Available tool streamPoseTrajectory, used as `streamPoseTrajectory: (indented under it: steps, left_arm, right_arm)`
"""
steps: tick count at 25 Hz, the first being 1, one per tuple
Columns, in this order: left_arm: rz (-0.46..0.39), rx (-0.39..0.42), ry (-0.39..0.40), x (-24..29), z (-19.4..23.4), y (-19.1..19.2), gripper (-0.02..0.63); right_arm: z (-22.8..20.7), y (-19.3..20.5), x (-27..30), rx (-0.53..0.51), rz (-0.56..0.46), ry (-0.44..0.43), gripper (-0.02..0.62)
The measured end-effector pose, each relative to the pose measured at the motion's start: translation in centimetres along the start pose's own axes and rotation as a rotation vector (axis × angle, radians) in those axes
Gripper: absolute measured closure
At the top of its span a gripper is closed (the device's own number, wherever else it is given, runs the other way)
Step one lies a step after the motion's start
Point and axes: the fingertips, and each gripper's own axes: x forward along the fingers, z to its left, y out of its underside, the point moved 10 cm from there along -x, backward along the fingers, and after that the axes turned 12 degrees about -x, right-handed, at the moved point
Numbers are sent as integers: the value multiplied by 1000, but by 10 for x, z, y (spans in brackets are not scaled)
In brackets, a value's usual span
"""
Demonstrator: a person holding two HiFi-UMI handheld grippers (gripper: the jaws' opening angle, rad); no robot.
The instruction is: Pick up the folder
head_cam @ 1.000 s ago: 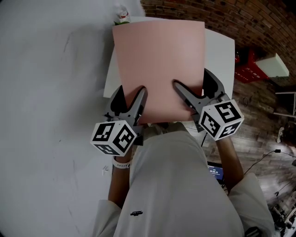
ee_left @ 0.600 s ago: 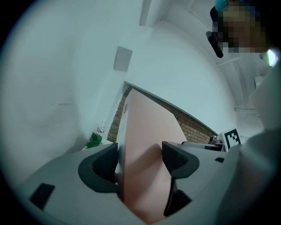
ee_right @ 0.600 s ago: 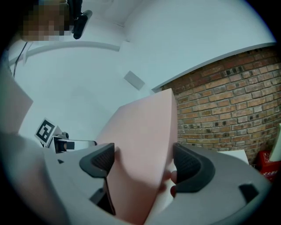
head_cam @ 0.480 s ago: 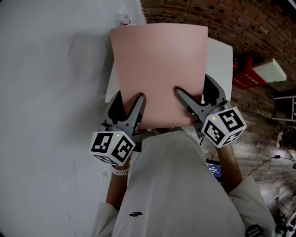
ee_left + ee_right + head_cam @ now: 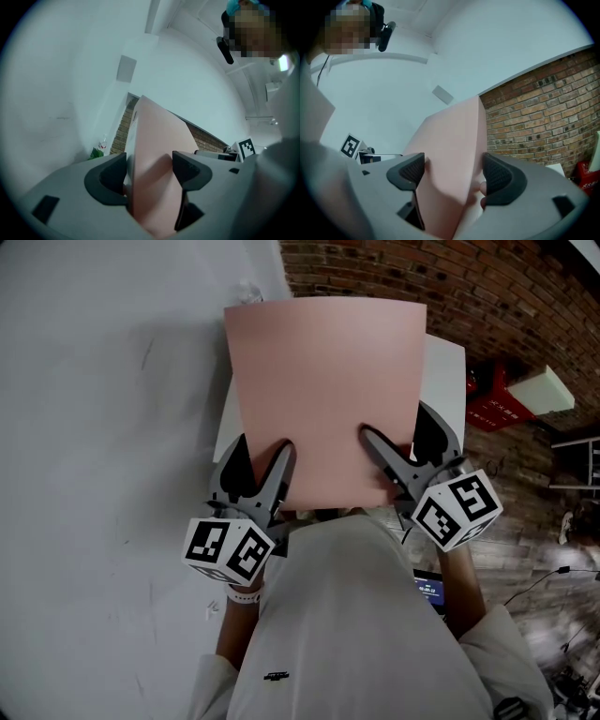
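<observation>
Both grippers are on the pink folder [image 5: 323, 399], one at each near corner, right in front of the person's white shirt [image 5: 347, 615]. The left gripper [image 5: 260, 457] is clamped on the folder's near left corner. In the left gripper view its two dark pads [image 5: 190, 168] sit tight on either side of the pink sheet [image 5: 154, 140], one on each face. The right gripper [image 5: 396, 427] has the near right corner. In the right gripper view the folder [image 5: 450, 136] runs up between its jaws, which are closing on it, with the ribbed pads [image 5: 410, 171] against the pink card.

The folder spreads wide and flat ahead of the person, hanging over the white table [image 5: 442, 371] and covering most of it. Only a strip of tabletop shows along the folder's right side and a sliver on its left. From the gripper views its far end stands out free against the pale wall [image 5: 187, 70], touching nothing there. No view shows whether the underside touches the table.

The marker cubes are easy to spot, the left gripper's cube [image 5: 228, 549] low on the left and the right gripper's cube [image 5: 457, 509] on the other side. Beyond the table is a brick wall [image 5: 469, 287], with a red crate [image 5: 492, 395] at its foot to the right. A small green plant [image 5: 96, 152] peeks in at the left of the left gripper view.
</observation>
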Motion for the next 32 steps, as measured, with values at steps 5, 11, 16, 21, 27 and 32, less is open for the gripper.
streamPoseTrajectory:
  steps: [5,11,16,21,27,32]
  left_arm:
    - [-5,1,1,4,-3,-2,291]
    - [-4,-2,-5,4,0,-1,293]
    - [-8,-5,-16,1,3,-3,293]
    - [-12,-19,-5,1,5,-6,296]
    - [-26,-34,3,-1,8,-9,296]
    - [-14,-28,6,0,3,-8,296]
  right_arm:
    - [-2,-4,0,-9,-4,15,216]
    - [-1,-3,3,3,-7,23,219]
    - [3,-5,6,-11,-6,18,222]
    - [4,-11,7,-20,-6,29,227]
    - [9,-17,9,-38,-10,41,227]
    - [10,-17,2,-35,-13,52,229]
